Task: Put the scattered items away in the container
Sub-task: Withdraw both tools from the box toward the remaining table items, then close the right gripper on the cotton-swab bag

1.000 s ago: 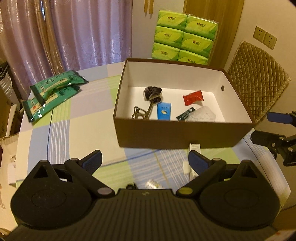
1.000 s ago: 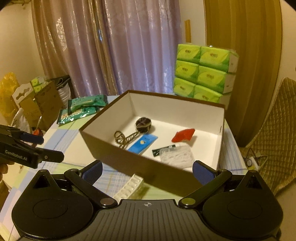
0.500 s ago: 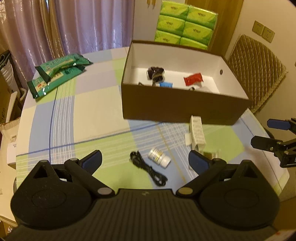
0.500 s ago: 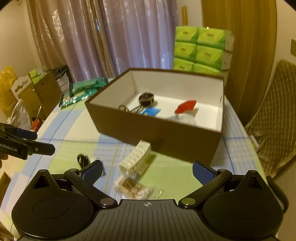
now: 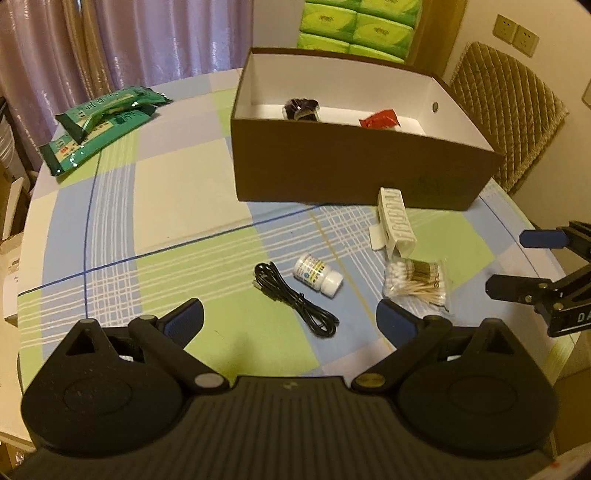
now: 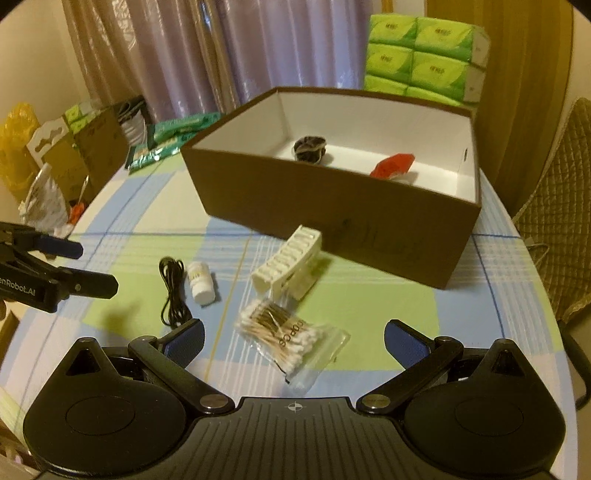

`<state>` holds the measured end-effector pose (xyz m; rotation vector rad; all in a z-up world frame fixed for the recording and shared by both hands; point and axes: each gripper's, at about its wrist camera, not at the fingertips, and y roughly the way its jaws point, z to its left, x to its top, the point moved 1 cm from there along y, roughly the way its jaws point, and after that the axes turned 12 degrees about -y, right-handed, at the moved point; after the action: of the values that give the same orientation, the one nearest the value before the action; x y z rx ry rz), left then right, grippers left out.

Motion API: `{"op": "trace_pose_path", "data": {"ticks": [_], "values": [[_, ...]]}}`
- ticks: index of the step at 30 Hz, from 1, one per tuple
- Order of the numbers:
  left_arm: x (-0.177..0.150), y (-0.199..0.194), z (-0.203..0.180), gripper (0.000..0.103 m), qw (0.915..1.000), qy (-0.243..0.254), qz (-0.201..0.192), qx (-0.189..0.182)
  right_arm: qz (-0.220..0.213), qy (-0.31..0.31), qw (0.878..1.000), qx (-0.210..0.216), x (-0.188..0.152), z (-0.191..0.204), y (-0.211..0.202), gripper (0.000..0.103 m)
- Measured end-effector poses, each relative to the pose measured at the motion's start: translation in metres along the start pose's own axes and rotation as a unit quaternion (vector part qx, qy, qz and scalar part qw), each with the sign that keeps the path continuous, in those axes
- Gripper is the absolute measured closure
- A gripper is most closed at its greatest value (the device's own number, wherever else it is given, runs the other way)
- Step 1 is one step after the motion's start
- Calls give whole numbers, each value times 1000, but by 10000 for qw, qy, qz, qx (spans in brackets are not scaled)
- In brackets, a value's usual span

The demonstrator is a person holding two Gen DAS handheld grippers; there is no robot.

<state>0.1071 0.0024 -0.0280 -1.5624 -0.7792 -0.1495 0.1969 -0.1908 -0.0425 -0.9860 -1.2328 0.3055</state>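
Observation:
A brown cardboard box [image 5: 354, 173] [image 6: 332, 206] with a white inside stands on the table and holds a dark bundle [image 5: 300, 108] and a red packet [image 5: 380, 120]. In front of it lie a white pill organiser [image 5: 393, 221] [image 6: 288, 258], a white pill bottle [image 5: 317, 275] [image 6: 200, 282], a black cable [image 5: 295, 299] [image 6: 173, 288] and a bag of cotton swabs [image 5: 415, 282] [image 6: 288, 338]. My left gripper [image 5: 290, 323] is open and empty, above the cable. My right gripper [image 6: 293, 341] is open and empty, above the swab bag.
Green wet-wipe packs [image 5: 99, 125] lie at the table's far left. Green tissue packs [image 5: 354, 29] are stacked behind the box. A quilted chair [image 5: 509, 110] stands at the right. Boxes and bags [image 6: 55, 166] sit beyond the table's left edge.
Both grippers have pulled back and away from the box towards the table's near edge. The loose items in front of the box have come into view. Both stay open.

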Motion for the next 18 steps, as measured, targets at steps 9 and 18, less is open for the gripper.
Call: {"op": "trace_pose_path", "data": {"ticks": [9, 18], "values": [[-4, 19, 8, 5, 9999, -15, 123, 32, 300, -481, 9984, 24, -13, 5, 22, 2], [-4, 38, 11, 5, 9996, -2, 265, 37, 433, -1119, 9928, -17, -19, 10, 45, 2]]}}
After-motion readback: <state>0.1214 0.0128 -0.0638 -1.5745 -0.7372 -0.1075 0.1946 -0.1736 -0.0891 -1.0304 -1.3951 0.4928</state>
